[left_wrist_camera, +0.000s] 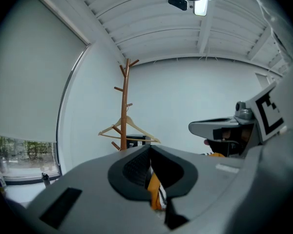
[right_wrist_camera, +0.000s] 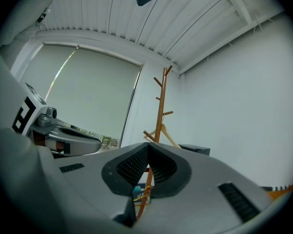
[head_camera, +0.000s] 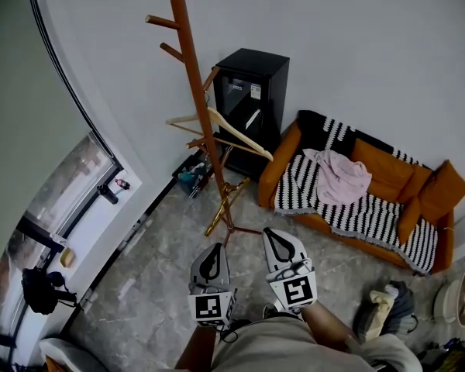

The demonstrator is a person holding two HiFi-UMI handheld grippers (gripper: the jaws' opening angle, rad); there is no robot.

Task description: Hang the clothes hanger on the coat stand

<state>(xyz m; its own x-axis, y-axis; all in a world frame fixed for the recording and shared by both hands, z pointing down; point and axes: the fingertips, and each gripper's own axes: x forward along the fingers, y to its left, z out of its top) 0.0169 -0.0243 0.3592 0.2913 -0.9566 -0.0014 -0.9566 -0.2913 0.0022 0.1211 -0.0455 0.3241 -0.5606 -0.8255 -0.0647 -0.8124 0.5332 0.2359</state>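
Observation:
The brown wooden coat stand [head_camera: 192, 76] rises by the white wall, ahead of both grippers. A pale wooden clothes hanger [head_camera: 234, 134] hangs from one of its lower pegs. The left gripper view shows the stand [left_wrist_camera: 123, 106] with the hanger [left_wrist_camera: 129, 130] on it, and the stand [right_wrist_camera: 159, 111] also shows in the right gripper view. My left gripper [head_camera: 215, 249] and right gripper [head_camera: 270, 233] sit side by side low in the head view, well short of the stand. Both point level towards it. Each gripper is shut, left [left_wrist_camera: 150, 153] and right [right_wrist_camera: 149, 150], with nothing held.
A black cabinet [head_camera: 252, 99] stands right behind the stand. An orange sofa [head_camera: 418, 200] with a striped blanket and a pink garment [head_camera: 339, 177] fills the right. A brass-coloured piece [head_camera: 223, 205] lies at the stand's foot. A window sill [head_camera: 77, 231] runs along the left, and bags [head_camera: 384, 304] lie at lower right.

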